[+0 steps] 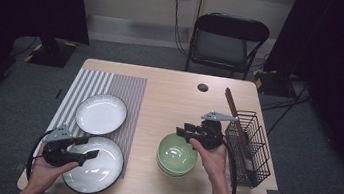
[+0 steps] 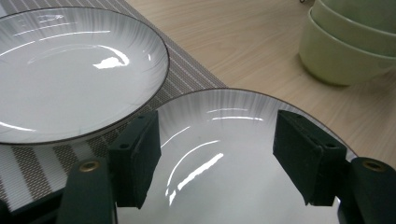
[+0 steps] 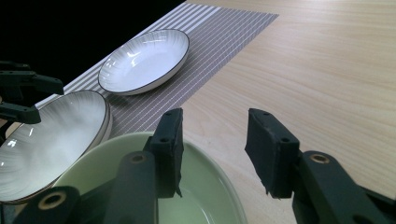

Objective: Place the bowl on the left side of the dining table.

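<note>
Two white plates lie on a striped placemat (image 1: 130, 91): the far plate (image 1: 101, 113) (image 2: 70, 70) (image 3: 144, 60) and the near plate (image 1: 100, 168) (image 2: 233, 121) (image 3: 51, 135). My left gripper (image 1: 92, 147) (image 2: 217, 154) hovers open over the near plate, nothing between its pads; it also appears at far left in the right gripper view (image 3: 23, 93). A stack of green bowls (image 1: 176, 155) (image 2: 345, 51) (image 3: 201, 205) stands right of the mat. My right gripper (image 1: 182, 129) (image 3: 215, 149) is open at the top bowl's far rim, one jaw over the inside, the other outside.
A black wire basket (image 1: 249, 147) stands at the table's right edge with a long wooden stick (image 1: 235, 115) leaning out of it. A small dark round cap (image 1: 203, 87) sits near the far edge. A folding chair (image 1: 228, 39) stands behind the table.
</note>
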### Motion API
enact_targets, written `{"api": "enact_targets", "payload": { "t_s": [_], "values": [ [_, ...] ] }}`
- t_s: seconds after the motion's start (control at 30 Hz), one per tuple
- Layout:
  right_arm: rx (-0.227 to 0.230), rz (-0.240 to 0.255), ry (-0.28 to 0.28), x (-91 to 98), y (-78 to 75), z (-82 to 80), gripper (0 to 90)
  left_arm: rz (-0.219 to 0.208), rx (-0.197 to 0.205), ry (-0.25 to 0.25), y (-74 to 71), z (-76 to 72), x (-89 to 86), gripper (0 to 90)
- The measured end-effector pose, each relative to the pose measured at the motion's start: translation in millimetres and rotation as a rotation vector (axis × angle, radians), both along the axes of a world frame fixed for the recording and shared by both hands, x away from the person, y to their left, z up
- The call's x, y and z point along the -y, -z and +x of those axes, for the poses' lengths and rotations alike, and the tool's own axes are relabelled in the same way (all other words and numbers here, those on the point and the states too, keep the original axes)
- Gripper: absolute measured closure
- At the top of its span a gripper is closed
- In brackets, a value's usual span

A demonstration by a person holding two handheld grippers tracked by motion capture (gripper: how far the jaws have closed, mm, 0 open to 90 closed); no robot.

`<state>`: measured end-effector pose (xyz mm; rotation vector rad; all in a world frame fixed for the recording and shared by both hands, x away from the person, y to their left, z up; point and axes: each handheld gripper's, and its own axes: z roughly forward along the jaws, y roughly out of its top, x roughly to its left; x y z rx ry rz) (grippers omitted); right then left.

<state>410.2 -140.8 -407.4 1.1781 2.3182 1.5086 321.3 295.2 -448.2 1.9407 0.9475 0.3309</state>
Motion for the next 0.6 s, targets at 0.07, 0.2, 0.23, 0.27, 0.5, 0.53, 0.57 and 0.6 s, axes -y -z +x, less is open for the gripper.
{"api": "enact_targets", "payload": {
  "t_s": [0.07, 0.2, 0.23, 0.27, 0.5, 0.53, 0.57, 0.6],
  "values": [
    [-0.002, 0.002, 0.002, 2.1, 1.6, 0.0, 59.9, -0.009, -0.002, 0.007, -0.3, 0.7, 5.6, 32.1],
    [-0.004, 0.023, 0.008, 6.2, 4.4, -1.5, 64.5, 0.009, -0.007, 0.048, 1.0, -1.8, 19.4, 32.0],
    [0.001, 0.014, 0.007, 6.2, 4.5, -3.7, 65.2, 0.010, -0.004, 0.054, 1.0, -2.5, 21.4, 32.0],
    [-0.001, 0.015, 0.002, 6.1, 4.6, -4.4, 66.2, 0.018, -0.003, 0.064, 0.5, -3.1, 24.0, 32.0],
    [0.008, 0.000, -0.001, 4.8, 7.6, -10.1, 72.6, -0.006, 0.009, 0.082, -7.3, -3.5, 36.5, 32.0],
    [0.008, 0.002, 0.003, 5.2, 7.5, -10.4, 73.9, -0.004, 0.013, 0.099, -9.2, -2.5, 41.7, 32.0],
    [0.007, 0.000, 0.003, 6.2, 7.4, -10.0, 75.6, -0.009, 0.009, 0.102, -9.7, -2.0, 44.6, 32.4],
    [0.007, 0.001, 0.000, 6.8, 7.5, -9.5, 76.2, -0.015, 0.010, 0.106, -10.9, -1.5, 48.9, 32.4]
  ]
}}
